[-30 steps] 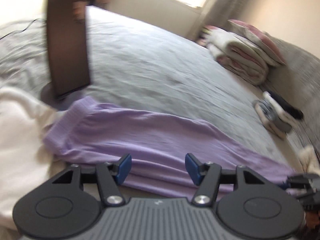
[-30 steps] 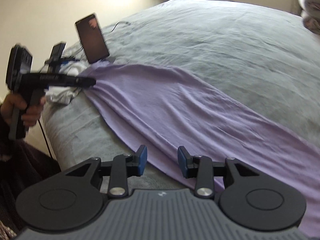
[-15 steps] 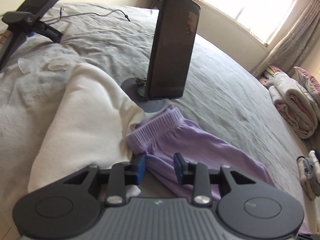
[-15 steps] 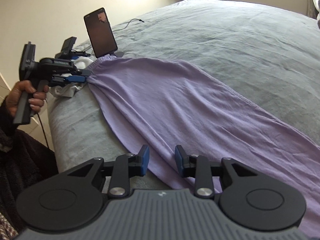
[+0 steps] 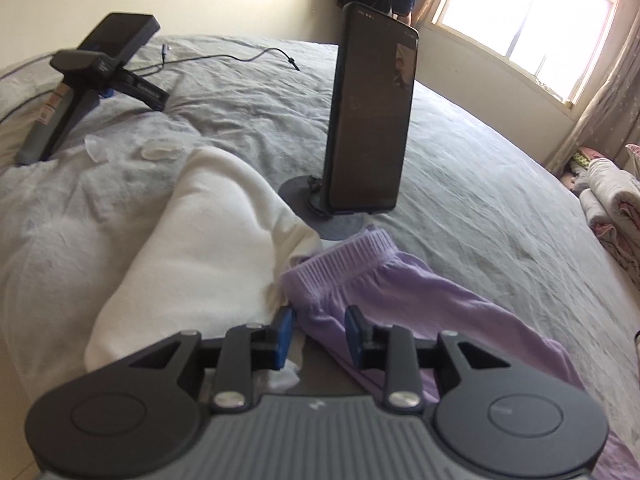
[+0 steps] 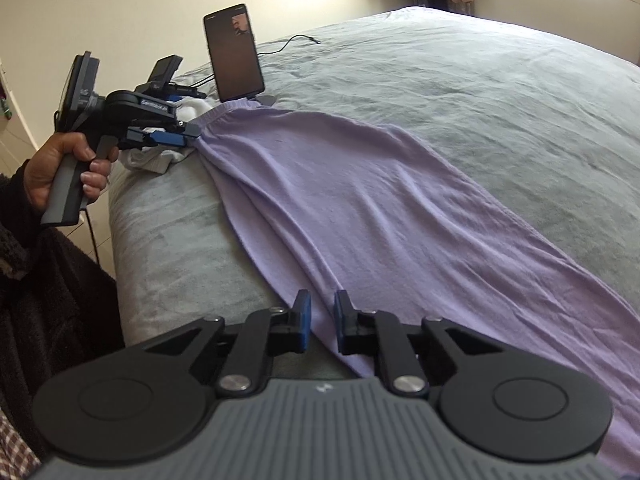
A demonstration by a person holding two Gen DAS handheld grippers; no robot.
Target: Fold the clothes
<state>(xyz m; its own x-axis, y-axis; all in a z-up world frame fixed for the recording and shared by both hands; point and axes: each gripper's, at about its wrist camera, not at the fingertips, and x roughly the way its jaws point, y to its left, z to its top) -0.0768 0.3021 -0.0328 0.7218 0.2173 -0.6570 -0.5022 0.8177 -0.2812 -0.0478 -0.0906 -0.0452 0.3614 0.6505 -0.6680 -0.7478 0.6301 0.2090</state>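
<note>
Purple trousers (image 6: 360, 184) lie stretched along the front edge of the grey bed (image 6: 480, 80). Their ribbed waistband (image 5: 344, 256) sits beside a white garment (image 5: 208, 240). My left gripper (image 5: 320, 330) has its jaws narrowed around the bunched waistband corner. In the right wrist view the left gripper (image 6: 194, 133), held by a hand (image 6: 60, 168), nips that corner. My right gripper (image 6: 321, 320) is closing, with the trousers' near edge lying between its blue pads (image 6: 305, 316). A small gap still shows there.
A phone on a round stand (image 5: 372, 120) stands upright just behind the waistband. A spare handheld gripper (image 5: 92, 80) and a cable (image 5: 240, 56) lie at the bed's far left. Folded blankets (image 5: 608, 200) are stacked at the right. The mattress drops off at its front edge (image 6: 160, 240).
The left gripper swung from facing along the trousers to the waistband corner, and its jaws narrowed on it. The right jaws narrowed around the trousers' near edge while that hand stayed put.
</note>
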